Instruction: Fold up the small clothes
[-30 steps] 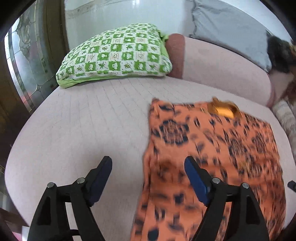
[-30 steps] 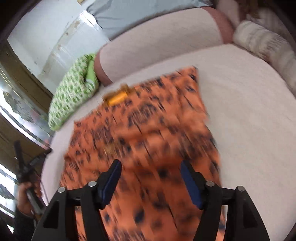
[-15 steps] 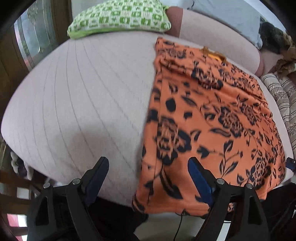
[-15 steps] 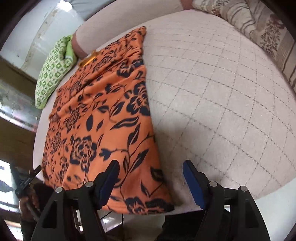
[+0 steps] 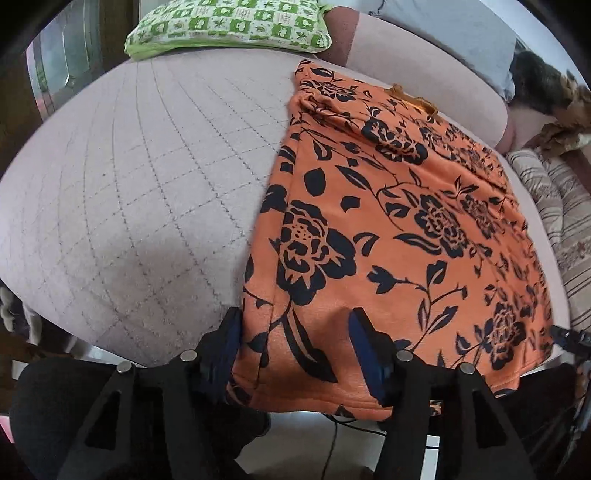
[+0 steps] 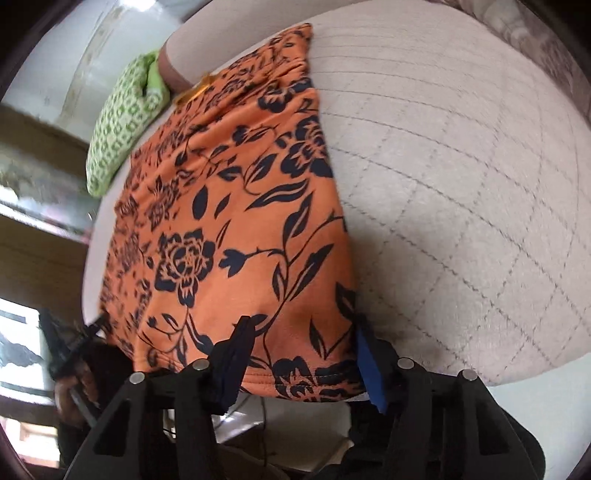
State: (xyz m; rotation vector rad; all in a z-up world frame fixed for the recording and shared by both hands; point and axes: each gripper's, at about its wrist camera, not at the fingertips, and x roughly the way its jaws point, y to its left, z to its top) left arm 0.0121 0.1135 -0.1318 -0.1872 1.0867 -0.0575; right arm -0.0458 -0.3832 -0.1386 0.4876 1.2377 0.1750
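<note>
An orange garment with a black flower print (image 5: 388, 221) lies flat on a pink quilted cushion (image 5: 129, 184), its hem hanging over the near edge. My left gripper (image 5: 295, 347) straddles the hem's left corner. Its jaws are closing with the cloth between them, and the pads stand well apart. In the right wrist view the same garment (image 6: 229, 221) fills the left half. My right gripper (image 6: 303, 354) straddles the hem's right corner, its jaws also closing with cloth between them.
A green-and-white pillow (image 5: 229, 22) and a grey pillow (image 5: 461, 29) lie at the back. A striped cushion (image 5: 554, 206) sits to the right of the garment. Bare quilted cushion (image 6: 461, 184) stretches right of the garment. A hand (image 6: 70, 387) holds the other gripper at left.
Both grippers pulled back from above the garment's middle to its near hem and dropped lower. Their jaws have narrowed around the two hem corners.
</note>
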